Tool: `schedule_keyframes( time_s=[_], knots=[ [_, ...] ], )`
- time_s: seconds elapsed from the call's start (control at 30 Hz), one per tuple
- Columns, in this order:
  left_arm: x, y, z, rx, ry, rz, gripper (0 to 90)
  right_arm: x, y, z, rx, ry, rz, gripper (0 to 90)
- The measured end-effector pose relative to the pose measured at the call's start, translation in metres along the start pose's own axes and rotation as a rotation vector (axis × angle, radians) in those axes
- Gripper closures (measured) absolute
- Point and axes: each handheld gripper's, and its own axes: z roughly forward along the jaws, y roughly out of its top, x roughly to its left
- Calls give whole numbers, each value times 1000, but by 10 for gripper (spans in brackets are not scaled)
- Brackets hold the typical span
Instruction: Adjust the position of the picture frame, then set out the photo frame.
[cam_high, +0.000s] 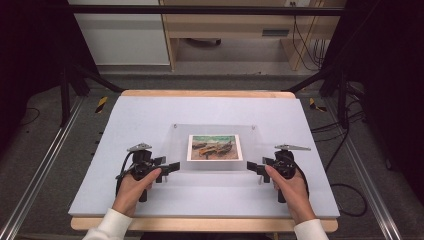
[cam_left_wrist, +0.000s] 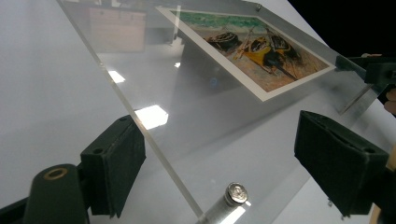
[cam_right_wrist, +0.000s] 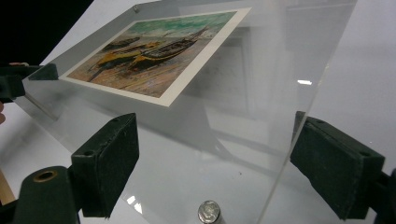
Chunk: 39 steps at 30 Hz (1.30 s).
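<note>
Frame: a clear acrylic frame (cam_high: 215, 147) lies flat in the middle of the white board (cam_high: 150, 115), with a boat print (cam_high: 214, 147) sandwiched in it and small metal studs at its corners.
Print: it shows beached boats under a green sky, with a white border all round; in the left gripper view the print (cam_left_wrist: 247, 46) sits toward the far side of the pane.
Left gripper: the left gripper (cam_high: 170, 166) is at the frame's near left corner, held in the person's left hand (cam_high: 135, 187).
Left jaws: spread wide, one on each side of the pane's edge (cam_left_wrist: 149, 140); neither pad presses the acrylic, so nothing is grasped.
Stud, left: a metal stud (cam_left_wrist: 236, 192) stands at the corner between the jaws.
Right gripper: the right gripper (cam_high: 256, 167) is at the near right corner, held in the right hand (cam_high: 290, 187).
Right jaws: also spread, straddling the pane's edge (cam_right_wrist: 289, 140) without clamping it.
Stud, right: a second stud (cam_right_wrist: 208, 211) sits low between these jaws.
Table: the board rests on a wooden table (cam_high: 210, 93).
</note>
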Motion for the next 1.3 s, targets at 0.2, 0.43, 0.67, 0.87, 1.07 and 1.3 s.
schedule_keyframes(
  time_s=[0.2, 0.43, 0.67, 0.87, 1.07, 1.3],
  knots=[
    [-1, 2, -1, 13, 9, 4, 168, 0, 0, 0, 2, 0, -1, 164],
    [0, 3, -1, 18, 10, 8, 170, 0, 1, 1, -1, -4, -5, 172],
    [-1, 5, -1, 27, 15, 21, 170, -1, 3, 1, 0, -5, -7, 191],
    [-2, 7, -3, 16, 36, 58, 192, 0, 5, -1, -22, -20, -28, 233],
    [-3, 8, -4, -3, 54, 69, 242, 1, 7, -4, -37, -36, -50, 279],
    [-6, 11, -4, -18, 84, 105, 262, 2, 10, -6, -59, -60, -71, 325]
  ],
)
